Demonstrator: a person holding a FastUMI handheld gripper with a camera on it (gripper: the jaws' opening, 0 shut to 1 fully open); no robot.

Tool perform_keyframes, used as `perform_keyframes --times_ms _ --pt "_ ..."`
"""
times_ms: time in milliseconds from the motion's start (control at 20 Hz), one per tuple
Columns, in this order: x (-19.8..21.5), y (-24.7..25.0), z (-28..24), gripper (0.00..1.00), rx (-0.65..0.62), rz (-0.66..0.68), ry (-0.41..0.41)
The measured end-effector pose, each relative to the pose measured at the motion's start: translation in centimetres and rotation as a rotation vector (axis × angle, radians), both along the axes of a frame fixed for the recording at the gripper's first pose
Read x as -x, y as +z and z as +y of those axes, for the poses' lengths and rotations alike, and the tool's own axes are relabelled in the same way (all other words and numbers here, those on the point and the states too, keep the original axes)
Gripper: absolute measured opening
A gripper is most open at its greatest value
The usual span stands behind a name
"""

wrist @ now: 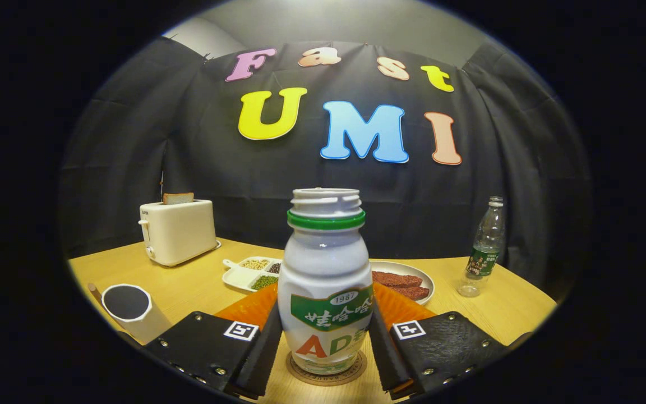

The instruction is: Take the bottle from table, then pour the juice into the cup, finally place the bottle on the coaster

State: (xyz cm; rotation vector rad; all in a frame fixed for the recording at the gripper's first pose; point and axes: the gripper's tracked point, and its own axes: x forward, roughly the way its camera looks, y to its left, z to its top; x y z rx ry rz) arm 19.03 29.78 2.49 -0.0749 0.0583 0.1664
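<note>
Yellow tabletop (199, 280), bottle (324, 280) upright on the coaster (300, 375).
My gripper (326, 348) is level, fingers (264, 348) pinching both sides of the bottle; cup (129, 308) stands left of them.

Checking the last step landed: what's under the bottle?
A round coaster lies under the bottle; its rim shows around the base, its middle is covered. The gripper fingers flank the bottle; contact is unclear.

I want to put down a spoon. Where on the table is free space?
Bare wood lies between the toaster and the cup, and between the plate and the clear bottle. It is crowded ahead: the gripper flanks the white bottle on its coaster, orange mat and divided tray beyond.
</note>
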Motion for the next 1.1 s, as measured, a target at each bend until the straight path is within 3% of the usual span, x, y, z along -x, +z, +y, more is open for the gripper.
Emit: perform_keyframes --times_ms 700,900,1000,1100 --pt "-0.8 -1.5 0.0 0.73 -0.013 0.025 0.003" --pt "-0.7 -2.0 0.5 0.86 -0.058 0.042 0.029" --pt "-0.5 -1.4 0.3 0.99 -0.047 0.028 0.020" --pt "0.0 -0.4 -0.4 0.99 -0.056 0.001 -0.009"
